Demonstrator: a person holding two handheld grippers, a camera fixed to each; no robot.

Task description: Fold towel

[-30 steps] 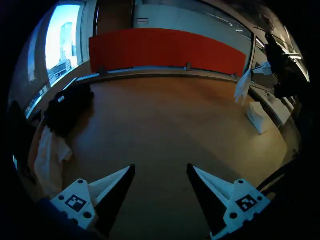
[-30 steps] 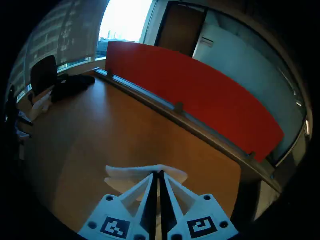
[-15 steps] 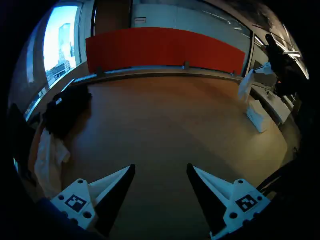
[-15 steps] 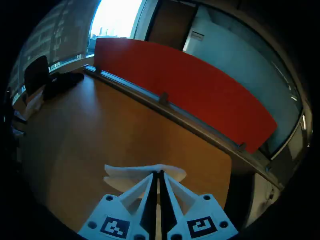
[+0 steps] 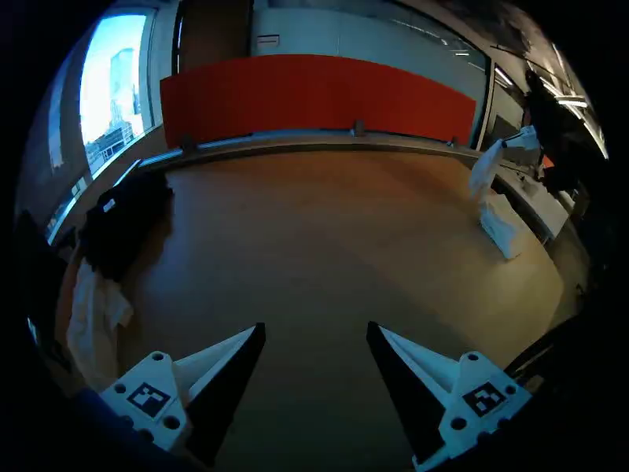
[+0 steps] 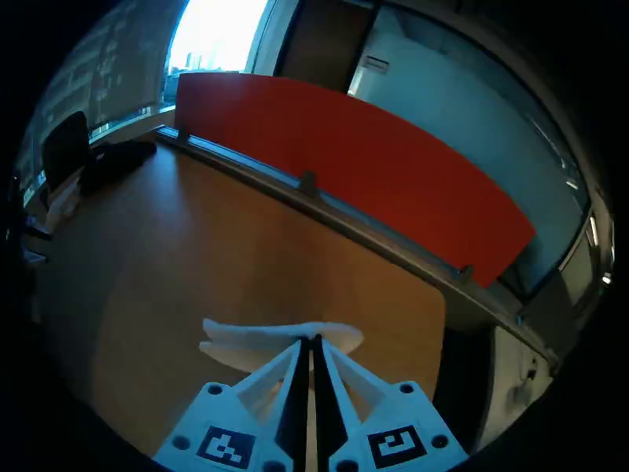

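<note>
**Towel (image 6: 251, 337) in transit in the right gripper (image 6: 310, 340); left gripper (image 5: 314, 326) idle.**
Left gripper view: fingers spread wide over the wooden table (image 5: 314, 236), as before. At far right the white towel dangles just above a white bundle (image 5: 503, 226), slightly nearer it than a second ago. Right gripper view: fingers remain pinched on the towel, and the table's end has swung closer. This is probably a carry, with folding not begun.
</note>
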